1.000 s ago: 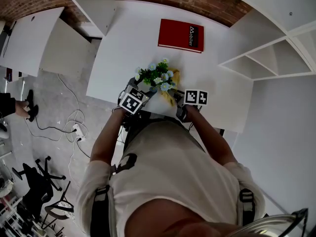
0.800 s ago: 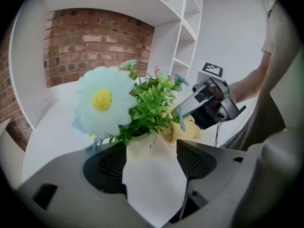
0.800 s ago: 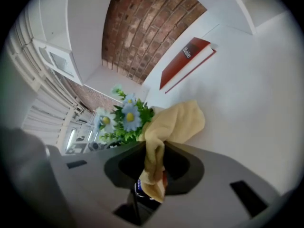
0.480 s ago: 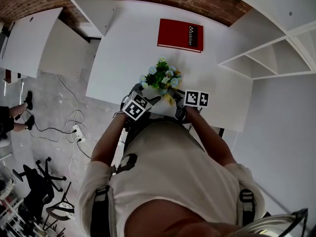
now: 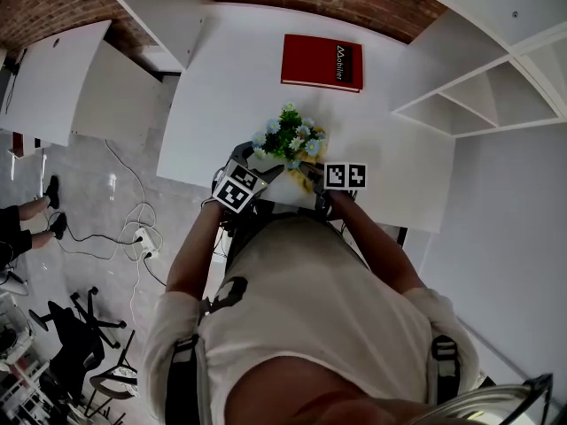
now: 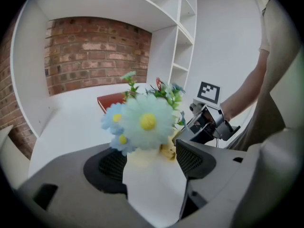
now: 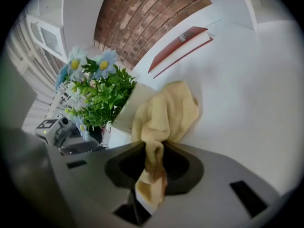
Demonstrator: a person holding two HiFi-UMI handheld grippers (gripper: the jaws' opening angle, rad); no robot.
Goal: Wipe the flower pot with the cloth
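In the head view, your left tongs point(image 5: 255, 160) and right tongs point(image 5: 312, 173) meet at the near edge of the white worktop point(image 5: 221, 96), with the flower pot point(image 5: 270, 162) between them. The flowers point(image 5: 288, 140) have swung a little away from you since a second ago and now cover more of the yellow cloth point(image 5: 305, 181). The red book point(image 5: 322, 62) lies where it did. Both marker cubes have barely shifted.

In the left gripper view, your left tongs point(image 6: 152, 156) are pinching the white flower pot point(image 6: 154, 186), a pad against each side. The right tongs point(image 6: 209, 122) sit just beyond the blooms.

In the right gripper view, your right tongs point(image 7: 154, 163) are clamped on a bunched end of the cloth point(image 7: 164, 113). Its loose part lies against the side of the tilted pot point(image 7: 127, 112).
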